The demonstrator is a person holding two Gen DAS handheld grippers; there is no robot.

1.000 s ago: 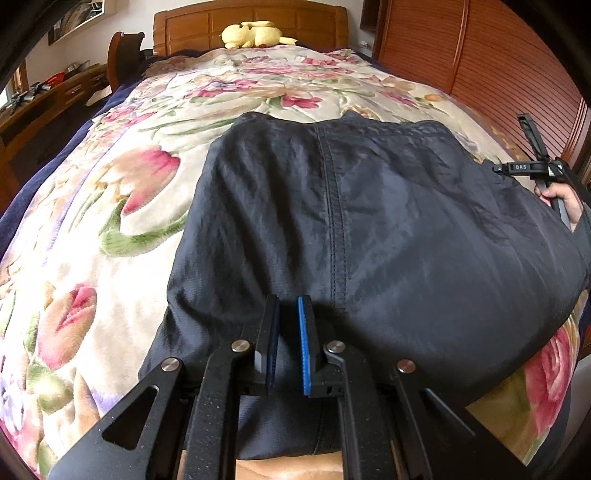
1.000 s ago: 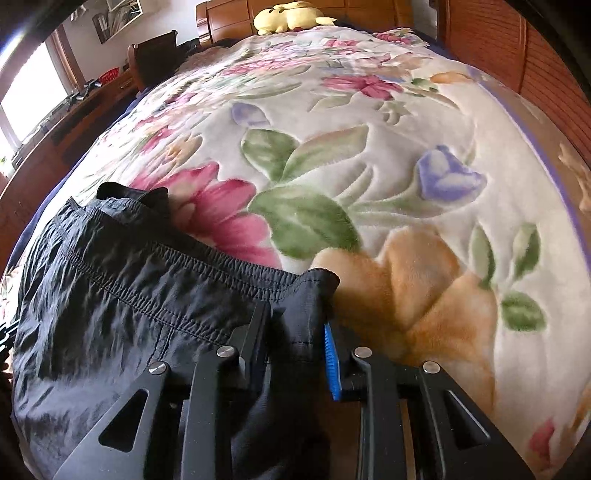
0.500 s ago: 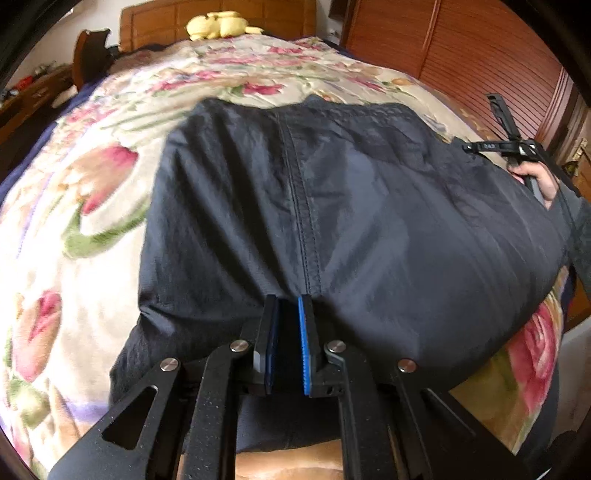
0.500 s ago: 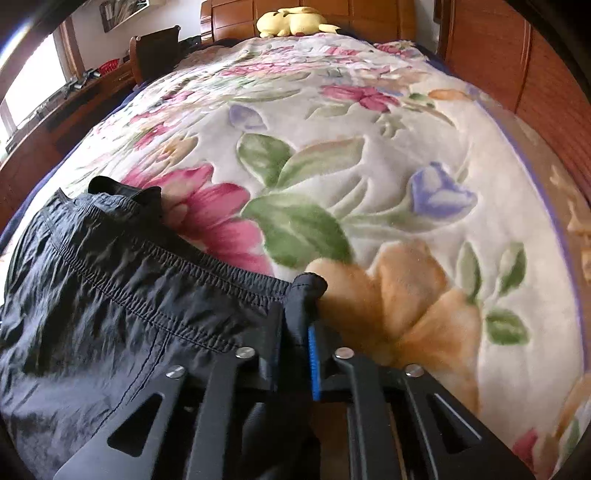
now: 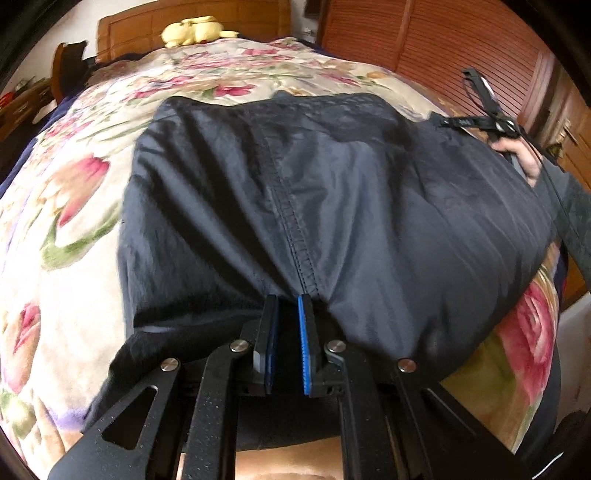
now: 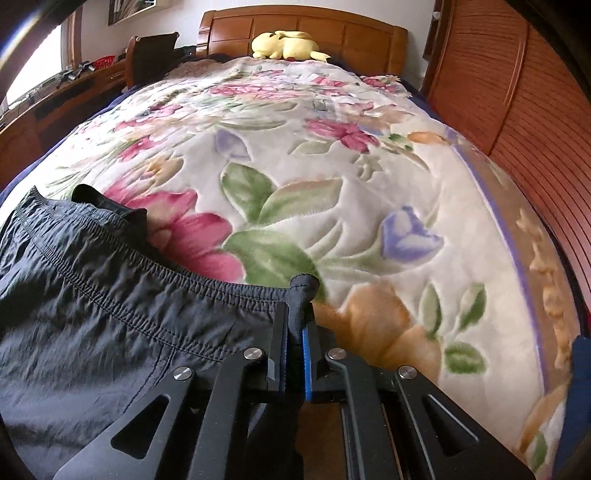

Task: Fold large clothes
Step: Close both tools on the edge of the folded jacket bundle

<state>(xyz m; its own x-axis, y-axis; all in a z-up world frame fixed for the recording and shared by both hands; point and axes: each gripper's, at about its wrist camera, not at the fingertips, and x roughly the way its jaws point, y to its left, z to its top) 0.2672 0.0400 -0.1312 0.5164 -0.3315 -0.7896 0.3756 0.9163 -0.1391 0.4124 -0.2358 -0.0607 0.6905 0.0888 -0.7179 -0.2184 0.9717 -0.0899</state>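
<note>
The dark trousers (image 5: 332, 206) lie spread on the floral blanket (image 6: 332, 206) of the bed, toward its foot end and right side, with a stitched seam (image 5: 291, 229) running down the middle of the cloth toward the left gripper (image 5: 288, 317). That gripper sits at the near edge of the trousers, its jaws narrow with a slim gap between the blue pads; the hem at the seam's end lies right at the fingertips, but whether the pads actually pinch cloth cannot be told from this view. The right gripper (image 6: 295, 317) is clamped on the corner of the elastic waistband (image 6: 147, 266), a bunched tip of dark cloth poking out beyond its fingertips; the waistband runs from there leftward across the blanket. In the left wrist view that right gripper (image 5: 439, 120) shows at the far right edge of the trousers, with the hand (image 5: 524, 162) behind it. Beyond the trousers the blanket is bare up to the wooden headboard (image 6: 295, 22), where a yellow plush toy (image 6: 284, 46) rests. Slatted wooden doors (image 6: 498, 92) stand along the right side of the bed
</note>
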